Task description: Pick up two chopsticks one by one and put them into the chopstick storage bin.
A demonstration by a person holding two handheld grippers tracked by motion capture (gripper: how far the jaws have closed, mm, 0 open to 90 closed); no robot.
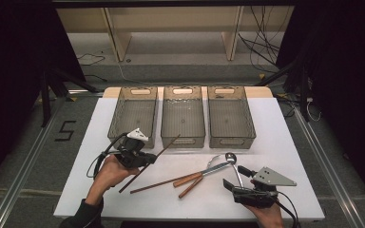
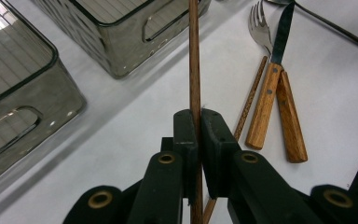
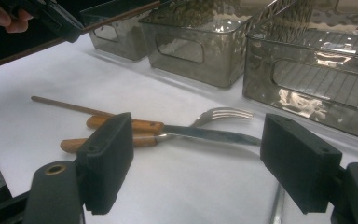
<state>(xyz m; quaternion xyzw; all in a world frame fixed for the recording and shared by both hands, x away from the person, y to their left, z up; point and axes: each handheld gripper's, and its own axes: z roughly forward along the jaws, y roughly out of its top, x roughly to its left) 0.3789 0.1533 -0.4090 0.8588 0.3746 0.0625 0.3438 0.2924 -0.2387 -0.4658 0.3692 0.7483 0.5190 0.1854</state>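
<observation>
Sorting step in hand, by the look of it — one chopstick (image 1: 150, 162) is pinched between the pressed-together jaws of the left gripper (image 1: 148, 157), lifted off the counter (image 1: 285, 142) and angled toward 1 o'clock, its tip at the near wall of the middle bin (image 1: 183, 115). In the left gripper view the chopstick (image 2: 194, 70) is clamped dead centre and runs straight up to 12 o'clock.

The right gripper (image 1: 233, 187) is parked at the counter's 5 o'clock corner, jaws spread wide, nothing between them.

Next move, as judged: the chopstick is to be carried over a bin rim and released inside. Its length calls for tilting or aligning along the bin's long axis — otherwise it is likely to bridge the rim.

Other things around:
- left bin (image 1: 134, 115) at 11 o'clock, right bin (image 1: 230, 115) at 1 o'clock, all three in a row, apparently unfilled
- second chopstick (image 1: 164, 183) lying at 6 o'clock of the middle bin
- knife (image 3: 177, 130) and fork (image 3: 223, 113), wooden handles side by side, crossed over that chopstick's end
- spoon (image 1: 231, 158) just beside the right gripper

Nothing is seen blocking the path to the bins; the near wall is the only obstacle to be cleared.
</observation>
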